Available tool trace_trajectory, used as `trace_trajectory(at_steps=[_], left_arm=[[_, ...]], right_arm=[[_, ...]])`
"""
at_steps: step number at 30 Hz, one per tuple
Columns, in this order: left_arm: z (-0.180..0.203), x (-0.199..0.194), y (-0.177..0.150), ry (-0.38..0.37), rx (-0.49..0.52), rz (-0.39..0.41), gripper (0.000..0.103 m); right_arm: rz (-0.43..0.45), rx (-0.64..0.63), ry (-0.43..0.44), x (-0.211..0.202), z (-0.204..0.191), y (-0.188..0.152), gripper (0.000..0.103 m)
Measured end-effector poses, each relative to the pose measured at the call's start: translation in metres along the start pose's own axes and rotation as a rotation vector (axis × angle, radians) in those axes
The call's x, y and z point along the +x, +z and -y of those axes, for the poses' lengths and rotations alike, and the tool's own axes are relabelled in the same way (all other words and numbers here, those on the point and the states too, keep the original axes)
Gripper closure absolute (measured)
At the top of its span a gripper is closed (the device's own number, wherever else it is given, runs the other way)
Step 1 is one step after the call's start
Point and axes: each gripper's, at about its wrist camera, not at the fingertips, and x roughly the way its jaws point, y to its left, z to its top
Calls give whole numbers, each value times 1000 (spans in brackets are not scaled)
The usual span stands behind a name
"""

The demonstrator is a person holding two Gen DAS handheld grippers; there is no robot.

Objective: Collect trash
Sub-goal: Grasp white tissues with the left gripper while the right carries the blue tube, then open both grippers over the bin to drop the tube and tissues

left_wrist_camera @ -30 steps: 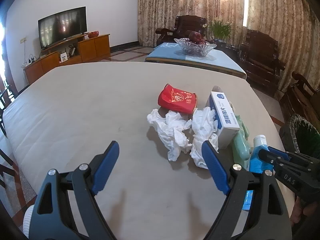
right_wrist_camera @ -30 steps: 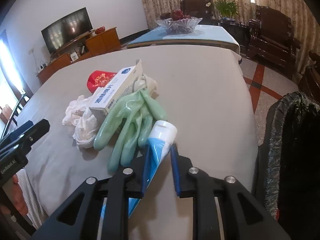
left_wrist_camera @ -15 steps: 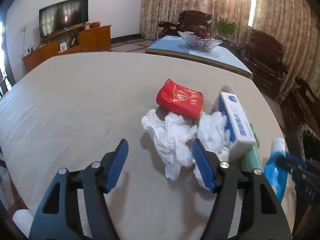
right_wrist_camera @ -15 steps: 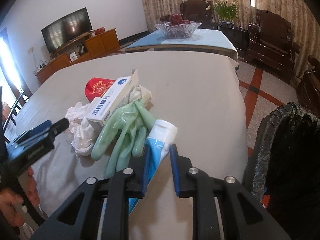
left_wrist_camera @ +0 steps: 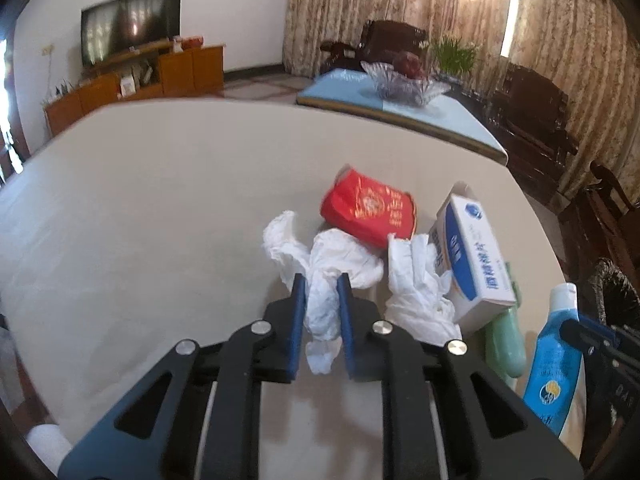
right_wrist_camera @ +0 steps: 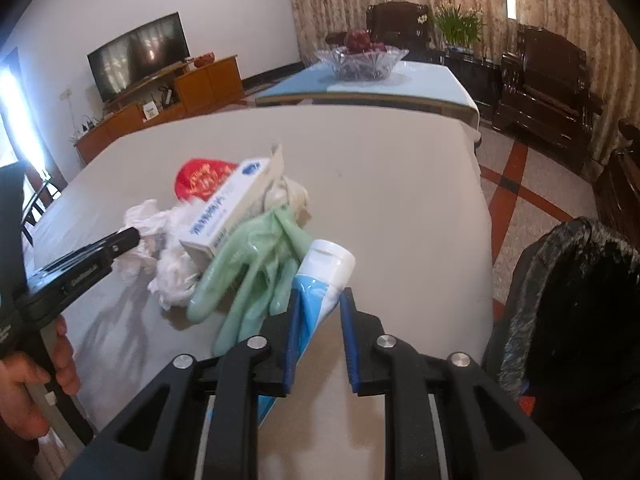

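Observation:
A pile of trash lies on the beige table (left_wrist_camera: 140,208). My left gripper (left_wrist_camera: 322,286) is shut on a crumpled white tissue (left_wrist_camera: 324,272). A second white tissue (left_wrist_camera: 416,284), a red packet (left_wrist_camera: 368,210) and a white-and-blue box (left_wrist_camera: 470,256) lie just beyond and to the right. My right gripper (right_wrist_camera: 320,300) is shut on a blue-and-white tube (right_wrist_camera: 322,280), which also shows in the left wrist view (left_wrist_camera: 554,352). Green rubber gloves (right_wrist_camera: 248,276) lie left of the tube, partly under the box (right_wrist_camera: 228,216).
A black-lined trash bin (right_wrist_camera: 576,320) stands off the table's right edge. Beyond the table are a blue-topped low table with a glass fruit bowl (right_wrist_camera: 360,62), dark wooden armchairs (right_wrist_camera: 552,88) and a TV cabinet (right_wrist_camera: 160,100).
My left gripper has moved forward to the tissue and closed on it. My right gripper still holds the tube and has barely moved.

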Motion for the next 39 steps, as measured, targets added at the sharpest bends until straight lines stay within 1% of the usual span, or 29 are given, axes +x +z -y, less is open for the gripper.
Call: trace_trajectory(at_steps=[2, 5, 6, 9, 15, 22, 30, 35, 39], left_arm=[[1, -14, 3, 29, 21, 25, 88], [5, -37, 8, 51, 41, 65, 88], [8, -47, 10, 56, 50, 83, 88], [16, -62, 14, 48, 64, 94, 88], [37, -83, 14, -2, 85, 99, 89], [62, -92, 10, -63, 102, 106, 89], [94, -103, 10, -126, 141, 120, 89], [124, -108, 7, -187, 176, 124, 89], [154, -110, 1, -246, 214, 129, 89]], right_arm=[[14, -8, 7, -8, -2, 4, 84], [35, -14, 19, -20, -3, 8, 84], [42, -18, 20, -24, -4, 11, 84], [63, -23, 26, -35, -7, 14, 84], [98, -30, 27, -56, -8, 19, 84], [128, -33, 14, -81, -7, 18, 84], [170, -18, -13, -111, 6, 14, 84], [187, 3, -45, -130, 25, 9, 84], [189, 29, -96, -145, 50, 2, 84]])
